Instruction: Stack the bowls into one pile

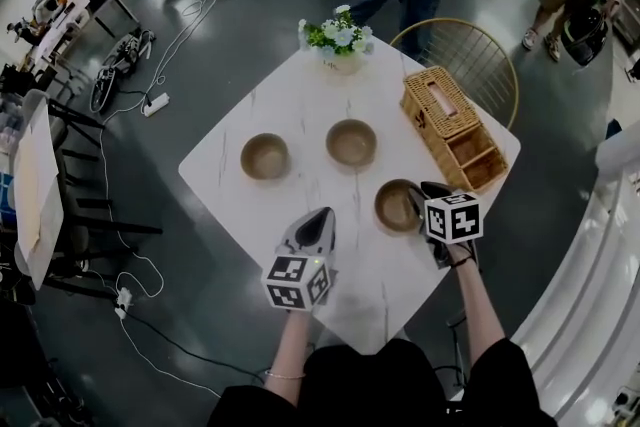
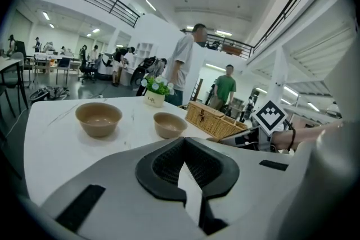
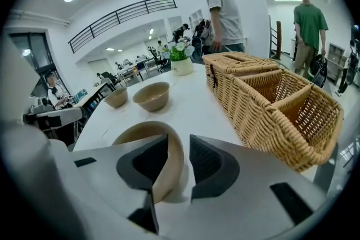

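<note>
Bowls (image 1: 265,156): three, separate, on one table (image 1: 290,105)

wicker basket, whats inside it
The wicker basket has two open compartments that look empty. Whatever is under its closed lid is covered.

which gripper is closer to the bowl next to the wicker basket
Right. The right gripper has its open jaws astride the rim of that bowl. The left gripper is off to the bowl's left, over the bare table, clear of it.
</note>
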